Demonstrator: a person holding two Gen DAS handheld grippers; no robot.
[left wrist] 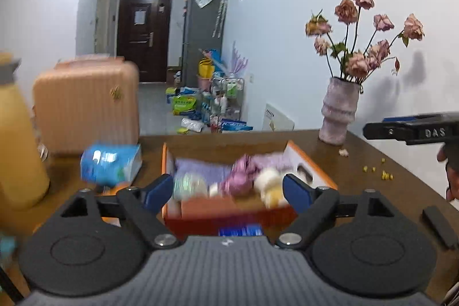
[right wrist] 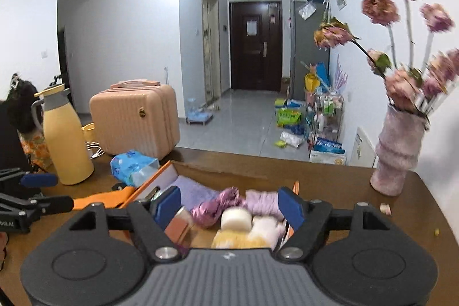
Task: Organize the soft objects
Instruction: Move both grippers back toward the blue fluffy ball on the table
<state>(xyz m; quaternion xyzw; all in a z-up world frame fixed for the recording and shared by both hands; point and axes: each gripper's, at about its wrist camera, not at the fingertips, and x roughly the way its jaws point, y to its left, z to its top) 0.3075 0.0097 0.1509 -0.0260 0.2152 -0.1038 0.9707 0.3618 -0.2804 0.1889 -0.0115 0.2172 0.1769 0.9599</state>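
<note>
White letters "DAS" stand on the black body of the right hand-held gripper [left wrist: 413, 131], seen to the right of the left one. In the right wrist view, "oot.AI" reads at the frame's edge on the left hand-held gripper [right wrist: 34, 191]. Other print is too blurred to read.

Brown table [right wrist: 330, 185] bears orange box [right wrist: 169, 172], vase [right wrist: 397, 154], flask [right wrist: 67, 145], perhaps tissue pack [right wrist: 133, 164]

From my left wrist feed, the soft things in the orange box [left wrist: 312, 159] were smeared by motion, so I couldn't separate them. The yellow flask [left wrist: 17, 139] was cut off at the left edge. My right gripper [left wrist: 413, 131] showed only partly, its jaws hidden.
</note>
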